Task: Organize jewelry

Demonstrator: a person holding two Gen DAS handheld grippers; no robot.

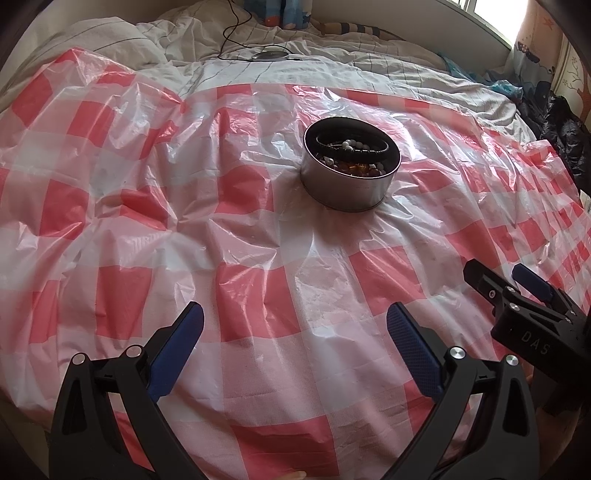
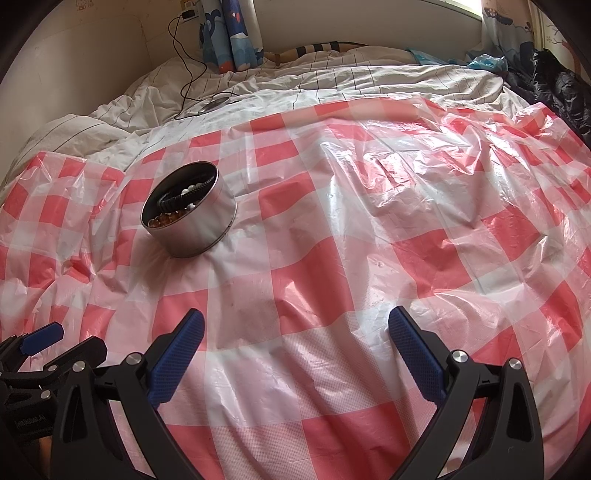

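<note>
Surface: red-and-white checked plastic sheet (image 1: 258, 295), crinkled, spread over a bed
Tin: round metal tin (image 1: 351, 177), lid off, upright on the sheet, well ahead of both grippers; left of centre in the right wrist view (image 2: 195, 229)
Contents: black cord bracelet (image 1: 354, 146) with white beads lying across the top, amber beads (image 1: 358, 168) beneath, all inside the tin
Left gripper (image 1: 295, 350): fingers spread wide, nothing between them, above bare sheet
Right gripper (image 2: 295, 350): fingers spread wide, nothing between them, above bare sheet; seen at the right edge of the left wrist view (image 1: 506, 280)
Bedding: white striped duvet (image 2: 332, 77) beyond the sheet
Cable: black cable (image 2: 188, 70) running from the wall onto the duvet
Curtain: blue patterned curtain (image 2: 232, 33) at the far wall
</note>
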